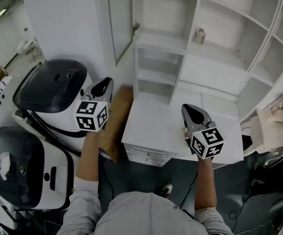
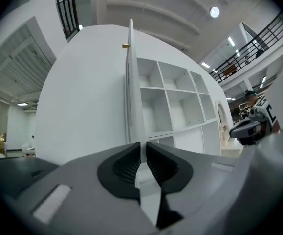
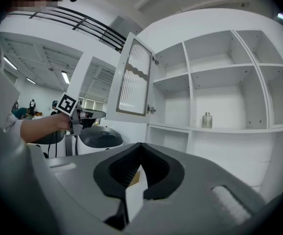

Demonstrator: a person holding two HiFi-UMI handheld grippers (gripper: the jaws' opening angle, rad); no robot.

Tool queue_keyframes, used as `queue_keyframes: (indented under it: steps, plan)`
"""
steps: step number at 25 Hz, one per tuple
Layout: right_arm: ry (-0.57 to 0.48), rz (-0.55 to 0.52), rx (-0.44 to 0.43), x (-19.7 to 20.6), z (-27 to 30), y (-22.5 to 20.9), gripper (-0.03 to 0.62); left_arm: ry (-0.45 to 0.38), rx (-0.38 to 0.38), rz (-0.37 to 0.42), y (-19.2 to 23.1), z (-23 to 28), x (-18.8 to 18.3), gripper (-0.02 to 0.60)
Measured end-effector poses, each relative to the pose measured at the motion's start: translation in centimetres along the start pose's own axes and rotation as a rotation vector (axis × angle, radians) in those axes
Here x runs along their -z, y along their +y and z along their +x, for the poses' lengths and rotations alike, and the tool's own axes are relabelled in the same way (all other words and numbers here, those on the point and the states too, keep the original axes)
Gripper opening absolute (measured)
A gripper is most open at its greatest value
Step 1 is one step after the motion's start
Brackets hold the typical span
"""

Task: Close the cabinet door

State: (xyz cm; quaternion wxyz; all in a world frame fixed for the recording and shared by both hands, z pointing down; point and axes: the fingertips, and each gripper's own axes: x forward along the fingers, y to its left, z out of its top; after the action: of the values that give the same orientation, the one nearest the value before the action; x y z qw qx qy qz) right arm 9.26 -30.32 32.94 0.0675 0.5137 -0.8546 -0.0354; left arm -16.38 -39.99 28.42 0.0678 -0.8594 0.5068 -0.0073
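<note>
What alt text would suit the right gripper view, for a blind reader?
A white cabinet stands ahead with its ribbed-glass door swung open on the left. A small bottle stands on one shelf, and the left claw, held in a hand, points toward the cabinet below the door. The right claw, shut and empty, fills the foreground.

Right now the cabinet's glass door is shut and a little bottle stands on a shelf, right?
No. The glass door is swung open, not shut; the right gripper view shows it. The little bottle does stand on a shelf.
</note>
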Motion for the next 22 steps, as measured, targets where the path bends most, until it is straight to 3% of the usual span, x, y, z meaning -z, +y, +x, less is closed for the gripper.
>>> queue_keyframes:
  steps: [1, 3, 6, 11, 15, 19, 22]
  plan:
    - [-0.003, -0.001, -0.013, 0.0, 0.3, -0.3, 0.002, -0.003, -0.013, -0.009, 0.2, -0.1, 0.0, 0.058]
    - [-0.003, -0.007, -0.044, 0.0, 0.8, -0.9, 0.002, -0.001, -0.060, -0.020, 0.9, -0.3, 0.1, 0.121]
    - [0.005, -0.006, -0.082, 0.3, 1.3, -2.0, 0.002, 0.011, -0.103, -0.022, 1.3, -0.3, 0.3, 0.114]
    - [0.004, 0.017, -0.135, 0.8, 1.9, -3.4, 0.003, 0.013, -0.098, -0.048, 0.9, -0.2, 0.3, 0.086]
    - [0.005, 0.003, -0.173, 0.8, 2.1, -4.2, 0.002, 0.027, -0.087, -0.048, 0.6, 0.0, 0.1, 0.133]
    - [0.011, -0.005, -0.189, 1.2, 1.7, -5.1, 0.002, 0.058, -0.130, -0.028, 0.6, 0.8, 0.2, 0.127]
    - [0.011, -0.006, -0.202, 1.3, 1.5, -6.2, 0.002, 0.059, -0.197, -0.050, 1.1, 0.7, 0.2, 0.087]
